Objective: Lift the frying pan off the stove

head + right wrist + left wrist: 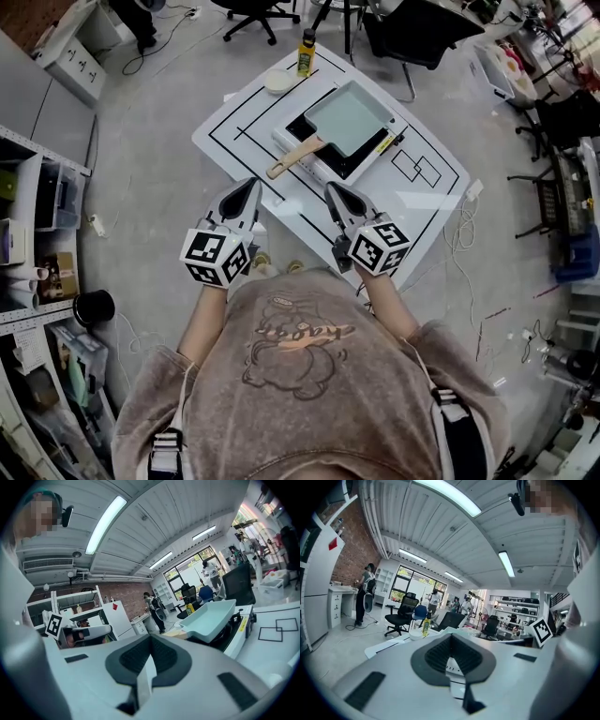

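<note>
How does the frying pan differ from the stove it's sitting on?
The frying pan is pale mint; the stove is white with a black top. The pan has a wooden handle reaching past the stove's edge; the stove has none. The pan rests on the stove, the stove on the table. Both are squarish and angled alike.

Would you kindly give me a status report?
Left tool, right tool shut, empty. Pale green square frying pan on black-topped stove, untouched. Nothing in between.
</note>
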`<action>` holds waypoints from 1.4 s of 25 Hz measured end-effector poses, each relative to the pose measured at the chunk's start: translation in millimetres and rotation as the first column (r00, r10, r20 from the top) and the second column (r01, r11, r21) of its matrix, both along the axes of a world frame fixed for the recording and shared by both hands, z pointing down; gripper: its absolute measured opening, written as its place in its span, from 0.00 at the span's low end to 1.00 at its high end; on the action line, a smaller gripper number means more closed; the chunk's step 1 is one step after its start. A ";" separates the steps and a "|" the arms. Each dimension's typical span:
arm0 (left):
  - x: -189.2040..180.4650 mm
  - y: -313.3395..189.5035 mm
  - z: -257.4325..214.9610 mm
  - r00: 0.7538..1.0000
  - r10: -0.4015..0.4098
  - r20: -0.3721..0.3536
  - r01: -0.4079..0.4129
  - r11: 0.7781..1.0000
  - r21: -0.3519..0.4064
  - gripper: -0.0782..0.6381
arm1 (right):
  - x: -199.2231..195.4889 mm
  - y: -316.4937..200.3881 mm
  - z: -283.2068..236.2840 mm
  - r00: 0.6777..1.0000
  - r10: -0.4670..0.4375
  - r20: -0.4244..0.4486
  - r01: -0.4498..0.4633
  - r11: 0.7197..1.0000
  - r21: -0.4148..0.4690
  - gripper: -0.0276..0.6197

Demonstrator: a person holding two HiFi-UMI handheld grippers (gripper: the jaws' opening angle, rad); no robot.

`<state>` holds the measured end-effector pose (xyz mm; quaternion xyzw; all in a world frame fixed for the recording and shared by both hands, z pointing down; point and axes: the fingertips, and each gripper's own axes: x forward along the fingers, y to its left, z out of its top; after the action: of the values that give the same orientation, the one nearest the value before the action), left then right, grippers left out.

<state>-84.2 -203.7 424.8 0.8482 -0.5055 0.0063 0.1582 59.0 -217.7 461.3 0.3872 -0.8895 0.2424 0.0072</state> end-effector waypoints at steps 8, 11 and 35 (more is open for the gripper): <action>-0.6 -24.8 0.0 0.998 0.061 -0.001 -0.061 0.998 0.003 0.12 | 1.7 -11.9 -1.2 0.996 0.083 0.019 -0.083 0.997 0.002 0.03; 0.8 -31.7 0.7 0.997 0.077 -0.004 -0.077 0.997 0.007 0.12 | 3.2 -15.0 -2.2 0.994 0.104 0.027 -0.104 0.995 0.008 0.03; -11.2 -27.9 6.1 0.997 0.074 -0.021 -0.075 0.997 -0.012 0.12 | -25.9 -12.7 5.6 0.969 0.005 0.249 0.034 0.987 -0.155 0.56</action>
<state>-95.4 -231.6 430.9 0.8655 -0.4718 0.0066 0.1683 33.1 -230.4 466.9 0.3455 -0.8642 0.3587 -0.0718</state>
